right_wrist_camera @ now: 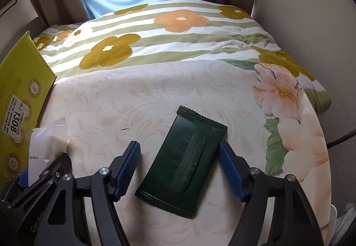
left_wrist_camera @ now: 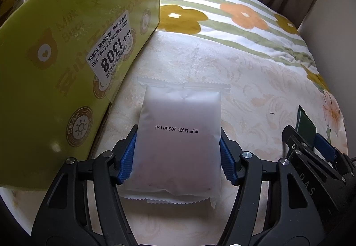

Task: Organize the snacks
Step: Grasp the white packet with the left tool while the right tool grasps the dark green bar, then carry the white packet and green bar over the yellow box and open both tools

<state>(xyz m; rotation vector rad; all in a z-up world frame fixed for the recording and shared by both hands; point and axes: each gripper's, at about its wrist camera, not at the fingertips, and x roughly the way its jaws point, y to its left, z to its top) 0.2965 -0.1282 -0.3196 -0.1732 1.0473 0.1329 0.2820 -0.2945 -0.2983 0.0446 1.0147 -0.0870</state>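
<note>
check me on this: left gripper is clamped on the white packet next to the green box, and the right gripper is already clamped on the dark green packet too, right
Not quite. The left gripper is clamped on the white packet beside the green box, but the right gripper only straddles the dark green packet. The right wrist view shows a clear gap between its left pad and the packet, so it is not yet clamped.

Dark green snack packet [right_wrist_camera: 184, 162] between parted right tongs [right_wrist_camera: 179, 157].

Frosted white snack packet [left_wrist_camera: 179, 135] with black date print; dark green foil snack packet [right_wrist_camera: 184, 170]; lime-green printed cardboard box [left_wrist_camera: 55, 68]; cream damask bedcover [right_wrist_camera: 144, 95]; green-striped quilt [right_wrist_camera: 178, 41] with ochre and orange flowers; blue ribbed gripper pads [right_wrist_camera: 131, 166].
</note>
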